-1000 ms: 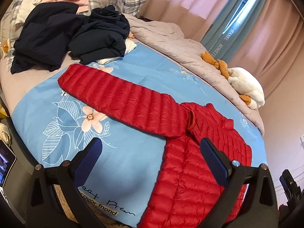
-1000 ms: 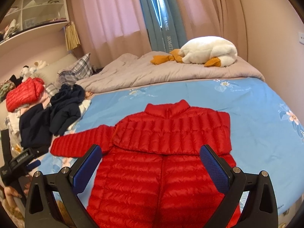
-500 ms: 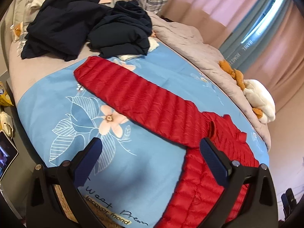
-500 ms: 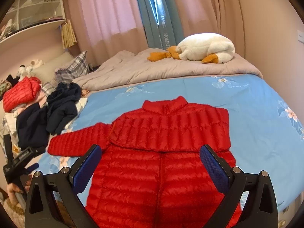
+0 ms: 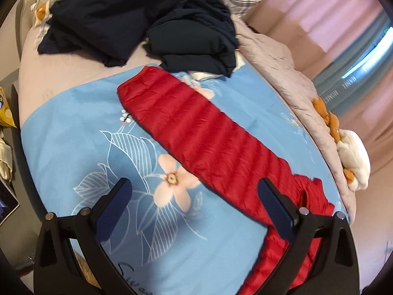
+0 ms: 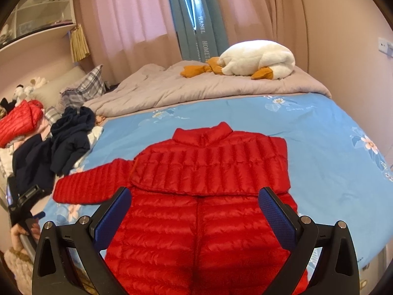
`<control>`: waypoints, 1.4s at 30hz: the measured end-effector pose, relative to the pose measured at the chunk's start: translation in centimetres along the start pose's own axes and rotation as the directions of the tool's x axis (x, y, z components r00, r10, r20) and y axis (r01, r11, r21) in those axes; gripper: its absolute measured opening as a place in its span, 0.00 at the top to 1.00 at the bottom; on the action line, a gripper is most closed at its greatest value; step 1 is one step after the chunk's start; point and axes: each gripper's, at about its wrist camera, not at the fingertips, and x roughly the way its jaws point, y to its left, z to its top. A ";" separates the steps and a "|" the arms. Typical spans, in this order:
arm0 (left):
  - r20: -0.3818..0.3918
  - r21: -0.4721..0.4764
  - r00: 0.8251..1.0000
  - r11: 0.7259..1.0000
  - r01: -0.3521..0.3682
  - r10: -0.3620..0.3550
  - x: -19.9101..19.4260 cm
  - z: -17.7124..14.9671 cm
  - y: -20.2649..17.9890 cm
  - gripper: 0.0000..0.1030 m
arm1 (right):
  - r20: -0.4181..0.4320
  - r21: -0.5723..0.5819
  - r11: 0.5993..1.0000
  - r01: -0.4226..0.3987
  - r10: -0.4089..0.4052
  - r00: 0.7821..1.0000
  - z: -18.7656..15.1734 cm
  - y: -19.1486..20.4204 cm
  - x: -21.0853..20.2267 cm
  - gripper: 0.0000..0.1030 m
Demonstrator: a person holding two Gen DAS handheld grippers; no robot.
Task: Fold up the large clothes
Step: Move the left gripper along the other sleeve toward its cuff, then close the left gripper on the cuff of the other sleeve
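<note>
Red down jacket (image 6: 208, 196) flat at the bed's (image 6: 331, 132) near edge, one sleeve (image 5: 196, 132) outstretched over bare sheet. Left gripper (image 5: 194, 204) and right gripper (image 6: 194, 206) wide, empty.

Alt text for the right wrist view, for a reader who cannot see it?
A red puffer jacket lies flat on a blue floral bedsheet, one sleeve folded across the chest, the other sleeve stretched out. The open right gripper hovers over its lower half, holding nothing.
</note>
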 end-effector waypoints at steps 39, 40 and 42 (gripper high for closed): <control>-0.014 -0.182 0.997 0.980 -0.080 0.079 11.1 6.2 4.4 0.94 | -0.055 0.018 0.997 0.078 -0.077 0.996 0.6 -1.0 2.7 0.01; -0.004 -0.169 0.996 0.982 -0.086 0.087 10.8 6.1 4.0 0.94 | -0.052 0.019 0.997 0.078 -0.077 0.996 0.6 -1.0 2.6 0.01; 0.023 -0.154 0.995 0.984 -0.094 0.099 9.7 6.1 3.2 0.95 | -0.047 0.022 0.997 0.079 -0.077 0.996 0.7 -1.2 2.5 0.01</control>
